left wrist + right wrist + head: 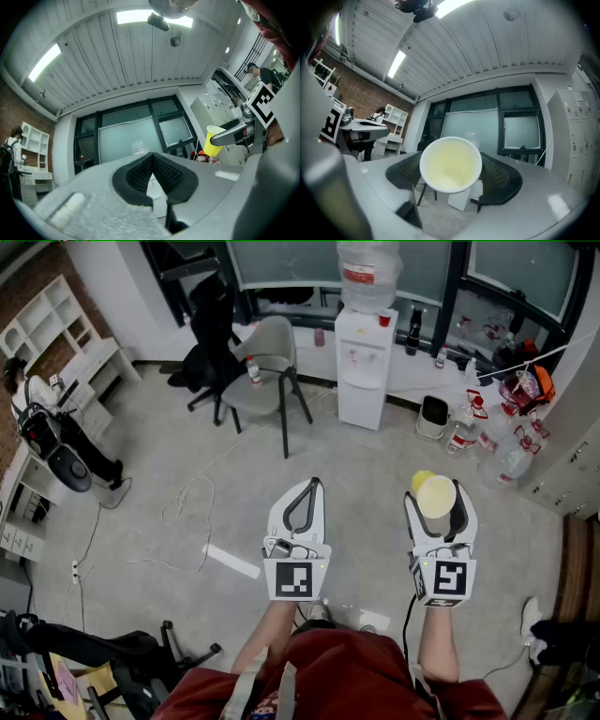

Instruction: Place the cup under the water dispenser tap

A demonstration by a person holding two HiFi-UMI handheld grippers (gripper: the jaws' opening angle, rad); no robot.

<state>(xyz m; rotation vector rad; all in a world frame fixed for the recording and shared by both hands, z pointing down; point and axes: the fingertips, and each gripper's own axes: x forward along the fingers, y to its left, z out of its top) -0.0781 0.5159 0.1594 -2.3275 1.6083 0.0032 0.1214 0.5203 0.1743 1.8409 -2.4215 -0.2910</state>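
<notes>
A yellow paper cup [435, 495] sits between the jaws of my right gripper [437, 505], which is shut on it. In the right gripper view the cup [450, 164] faces me with its empty mouth, held upright and level by both pads. My left gripper [303, 506] is shut with nothing in it, its black pads meeting at the tips [153, 174]. The white water dispenser [366, 362] with a bottle on top stands across the floor by the far windows, well ahead of both grippers. The cup [212, 141] also shows at the right of the left gripper view.
A grey chair [262, 371] and a black office chair [211, 334] stand left of the dispenser. Water bottles [469, 427] and a small bin [432, 416] sit to its right. A white strip [231, 561] and cable [183, 502] lie on the floor. A person [42, 418] stands far left.
</notes>
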